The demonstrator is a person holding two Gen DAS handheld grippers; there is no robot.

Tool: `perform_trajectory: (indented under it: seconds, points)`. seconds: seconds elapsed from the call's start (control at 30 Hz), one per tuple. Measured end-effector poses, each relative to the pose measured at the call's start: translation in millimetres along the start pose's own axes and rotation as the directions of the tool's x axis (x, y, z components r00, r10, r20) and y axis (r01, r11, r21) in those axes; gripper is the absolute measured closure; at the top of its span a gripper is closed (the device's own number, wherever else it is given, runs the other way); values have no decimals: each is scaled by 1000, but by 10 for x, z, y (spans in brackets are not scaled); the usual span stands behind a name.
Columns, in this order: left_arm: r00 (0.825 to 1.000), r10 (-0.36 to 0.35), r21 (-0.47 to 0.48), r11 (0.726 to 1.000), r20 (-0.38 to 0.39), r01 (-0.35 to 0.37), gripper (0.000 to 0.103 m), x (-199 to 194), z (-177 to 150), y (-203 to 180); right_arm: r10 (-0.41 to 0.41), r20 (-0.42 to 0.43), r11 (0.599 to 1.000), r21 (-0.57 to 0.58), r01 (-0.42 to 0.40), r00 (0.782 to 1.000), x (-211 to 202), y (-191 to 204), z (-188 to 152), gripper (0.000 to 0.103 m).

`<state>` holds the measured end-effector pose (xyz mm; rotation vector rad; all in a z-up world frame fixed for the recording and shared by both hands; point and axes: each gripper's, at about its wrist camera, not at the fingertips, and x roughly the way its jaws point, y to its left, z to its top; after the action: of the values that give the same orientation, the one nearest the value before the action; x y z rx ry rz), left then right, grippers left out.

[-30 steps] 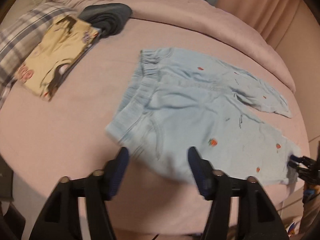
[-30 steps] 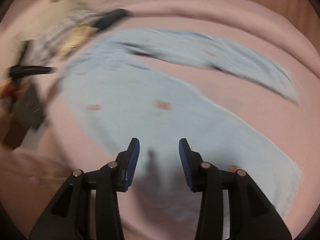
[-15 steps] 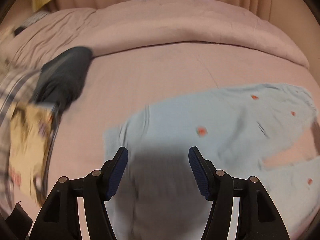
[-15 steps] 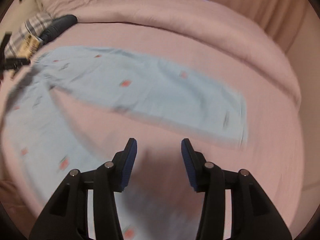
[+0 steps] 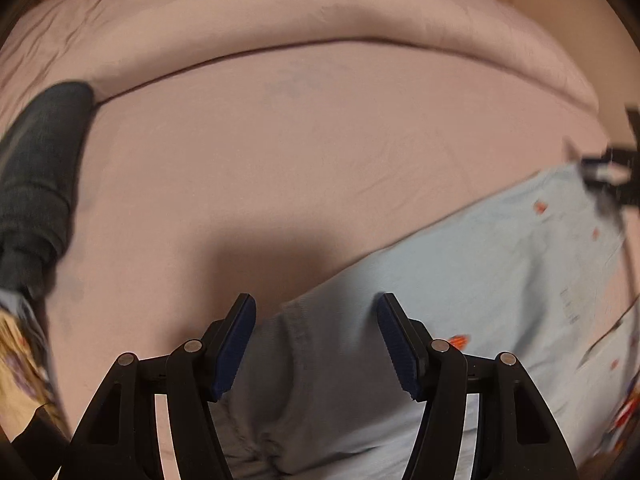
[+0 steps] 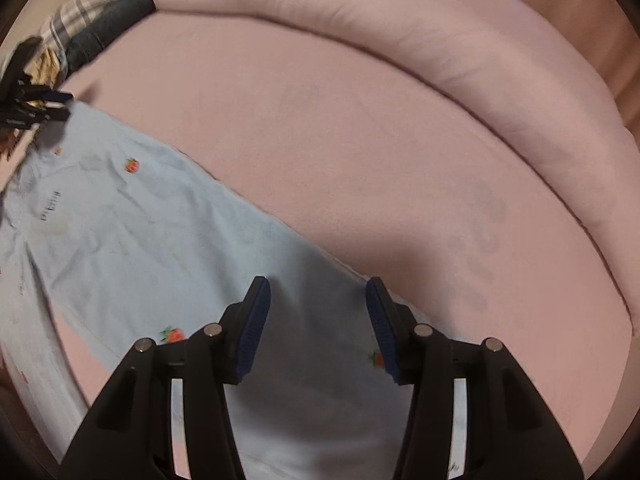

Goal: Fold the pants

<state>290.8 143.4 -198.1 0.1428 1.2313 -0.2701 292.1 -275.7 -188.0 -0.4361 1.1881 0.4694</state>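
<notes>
Light blue pants (image 5: pixel 460 280) with small red strawberry prints lie spread flat on a pink bed sheet (image 5: pixel 280 140). My left gripper (image 5: pixel 316 340) hangs open above the waistband end at the pants' far corner, with no cloth between the pads. In the right wrist view the far pant leg (image 6: pixel 168 232) runs from the left down to the bottom. My right gripper (image 6: pixel 318 328) hovers above that leg's far edge, its jaws opening and holding nothing. Each gripper shows at the edge of the other's view: the right one (image 5: pixel 612 176), the left one (image 6: pixel 32 100).
A rolled pink duvet (image 5: pixel 320 12) lies along the far side of the bed. A dark grey folded garment (image 5: pixel 36 184) and a yellow printed one (image 5: pixel 20 380) sit at the left. A plaid cloth (image 6: pixel 76 16) lies near them.
Both grippers swept across the bed toward the pants' far edge and came lower. The right jaws stand wider than before. The pants have not moved.
</notes>
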Motion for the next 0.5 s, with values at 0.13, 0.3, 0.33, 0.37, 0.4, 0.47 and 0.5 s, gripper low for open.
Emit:
perform_trajectory:
  seconds: [0.13,0.3,0.33,0.37,0.4,0.47,0.5]
  points:
    - [998,-23,33,999,-58,25,40,89,-70,76,13,-38,1000,-9,-13,999,136,-33,88,49]
    - [998,-20,87,996,-58,25,61,46,-164,53,5,-94,999,-34,-8,996,210,-8,168,74]
    - [999,-12,107,994,-50,17,73,18,-194,24,-12,-98,999,-45,7,995,207,4,184,83]
    - [999,21,131,991,-38,-16,79,-10,-233,-4,-45,-100,997,-72,38,994,203,59,185,93]
    - [999,39,140,990,-35,-34,83,-27,-269,-13,-69,-103,993,-98,59,992,216,108,209,96]
    - [998,58,158,986,-36,-52,94,-69,-370,-29,-111,-113,985,-142,95,987,220,215,175,100]
    - [997,64,169,984,-36,-57,95,-87,-409,-42,-133,-116,980,-167,113,984,226,277,149,101]
